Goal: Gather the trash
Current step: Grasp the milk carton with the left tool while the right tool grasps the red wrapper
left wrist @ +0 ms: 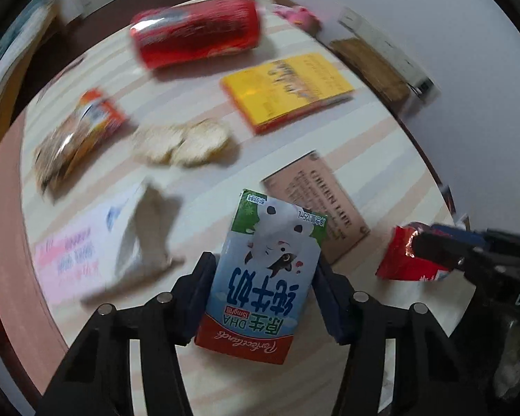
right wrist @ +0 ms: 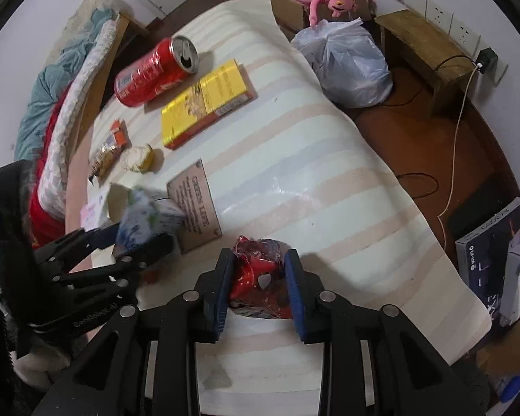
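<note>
Left wrist view shows the left tool pinching the milk carton on the tabletop; the right tool pinches the crumpled red wrapper. Both should lift straight up, keeping firm grips.

Can and book side by side on table

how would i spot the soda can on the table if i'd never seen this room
Start at the striped cream table and look to its far end. Beside the flat yellow box lies a red aluminium drink can on its side. It is the only round metal thing there, its opened silver top showing.
</note>
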Motion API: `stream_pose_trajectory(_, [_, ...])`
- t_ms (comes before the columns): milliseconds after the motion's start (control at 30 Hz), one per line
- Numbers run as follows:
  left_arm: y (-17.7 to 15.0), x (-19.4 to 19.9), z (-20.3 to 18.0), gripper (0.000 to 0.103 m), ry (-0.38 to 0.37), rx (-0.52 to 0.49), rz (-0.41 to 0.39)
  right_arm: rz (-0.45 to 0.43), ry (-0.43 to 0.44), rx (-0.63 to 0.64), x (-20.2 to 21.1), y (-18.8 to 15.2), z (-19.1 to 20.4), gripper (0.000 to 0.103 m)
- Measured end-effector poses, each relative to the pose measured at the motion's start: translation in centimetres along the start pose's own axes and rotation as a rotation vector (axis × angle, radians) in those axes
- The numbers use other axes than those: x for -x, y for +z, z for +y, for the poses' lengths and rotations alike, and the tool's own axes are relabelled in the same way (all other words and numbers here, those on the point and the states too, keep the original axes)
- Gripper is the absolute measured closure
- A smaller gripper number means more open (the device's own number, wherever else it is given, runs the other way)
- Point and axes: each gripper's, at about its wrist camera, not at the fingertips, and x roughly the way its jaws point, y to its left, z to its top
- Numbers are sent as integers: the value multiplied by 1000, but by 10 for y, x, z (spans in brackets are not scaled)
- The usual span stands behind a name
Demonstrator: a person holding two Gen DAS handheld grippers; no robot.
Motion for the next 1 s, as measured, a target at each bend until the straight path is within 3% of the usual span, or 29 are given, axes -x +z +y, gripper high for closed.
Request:
stream_pose_trajectory(133, [-18,8,3,51,66,101,-42,7,-6,11,-4,-3,2,73])
stream_pose_trajectory(200, [-26,18,4,51,75,138,-76,-3,3,9,0,-5,2,80])
stream_pose_trajectory(400, [-55,73,14,52,96,254,-225,-64,44,15,27,-15,18,84])
stream_pose_trajectory(500, [-67,101,43,52,100,305,-293,-89,65,42,43,-21,37,84])
stream_pose_trajectory(767, [-121,186,117,52,151,454,-447,-121,162,194,75,-42,134,85])
stream_pose_trajectory(1000, [-188,251,195,52,264,595,-530,-105,273,391,80,-76,262,85])
